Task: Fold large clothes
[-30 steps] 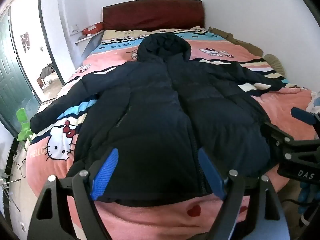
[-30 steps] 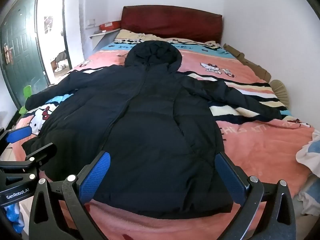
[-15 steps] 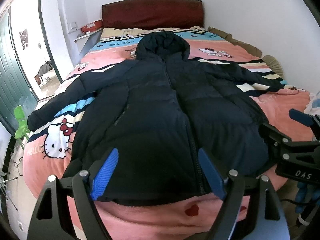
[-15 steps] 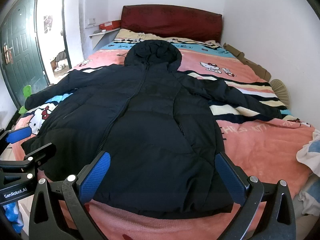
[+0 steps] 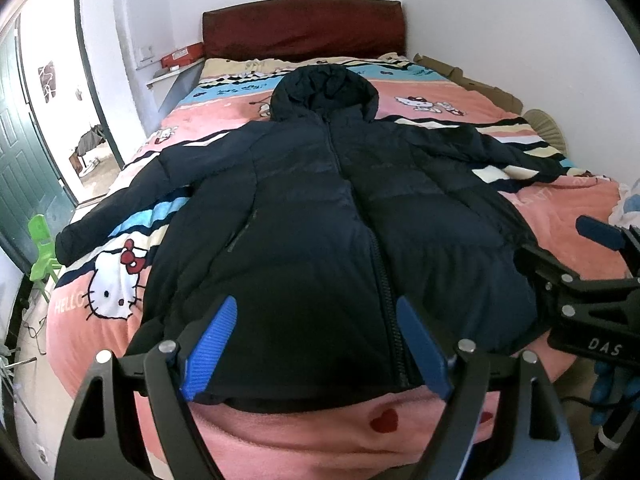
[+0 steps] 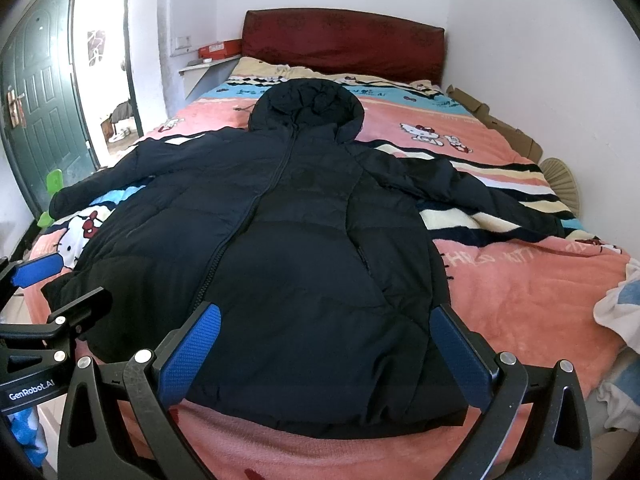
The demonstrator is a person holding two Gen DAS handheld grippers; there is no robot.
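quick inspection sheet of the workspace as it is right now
surface: bed with pink Hello Kitty blanket.
job's things: dark hooded puffer jacket lying flat, zipped, sleeves spread, unfolded.
clutter: white cloth at the bed's right edge; straw fan by the wall.
grippers: left gripper and right gripper both open, empty, near the hem.
cables: thin wires on the floor, left of the bed.
surroundings: red headboard, open green door, green chair.

Jacket (image 5: 320, 216) lies on the bed (image 5: 560, 208), hood (image 5: 324, 92) toward headboard (image 5: 304, 32)
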